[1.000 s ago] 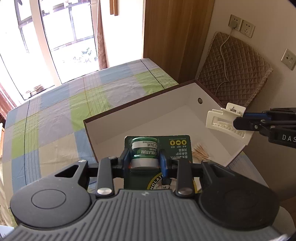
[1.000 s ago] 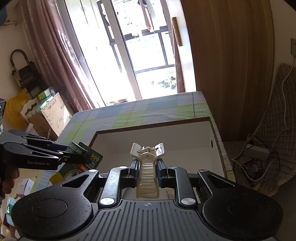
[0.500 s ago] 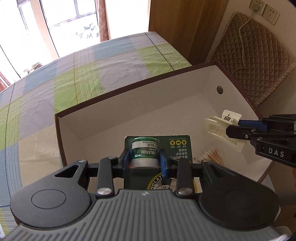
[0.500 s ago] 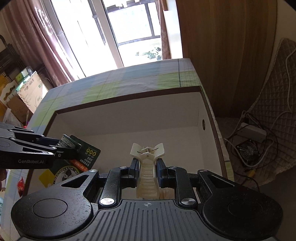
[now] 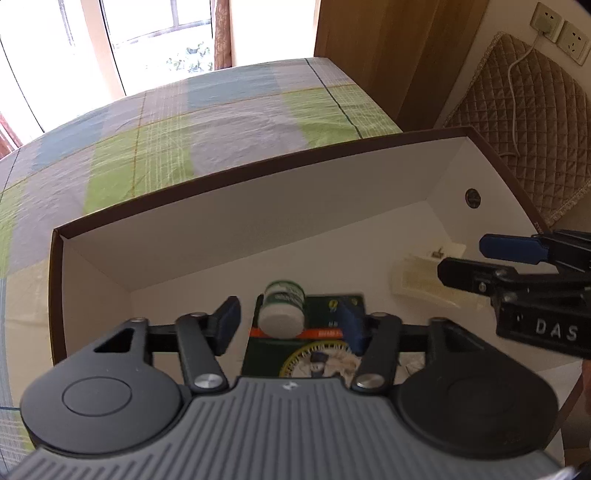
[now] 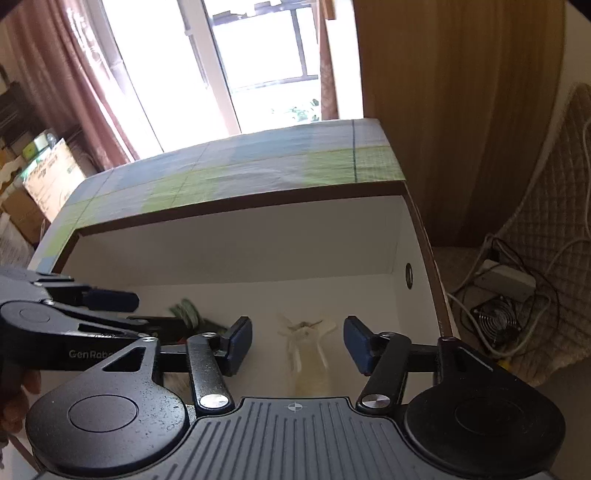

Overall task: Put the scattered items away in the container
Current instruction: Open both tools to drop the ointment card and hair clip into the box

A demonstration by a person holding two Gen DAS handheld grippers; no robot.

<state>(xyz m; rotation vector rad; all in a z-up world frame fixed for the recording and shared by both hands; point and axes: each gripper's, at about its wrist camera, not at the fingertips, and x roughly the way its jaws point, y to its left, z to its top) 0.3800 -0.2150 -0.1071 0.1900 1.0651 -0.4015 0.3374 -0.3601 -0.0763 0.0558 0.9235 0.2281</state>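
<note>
Both my claws are spread wide with nothing in them: left gripper and right gripper hang over the box. The green salve card is down inside it, the white clip blurry beside it. Checked tablecloth beyond.

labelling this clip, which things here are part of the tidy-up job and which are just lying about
Part of the job:
- white box, the container
- green balm pack, blurred, below the open left gripper
- cream plastic clip, blurred, below the open right gripper

Just lying about:
- quilted pad
- wall sockets
- small fan and cables
- cardboard boxes
</note>
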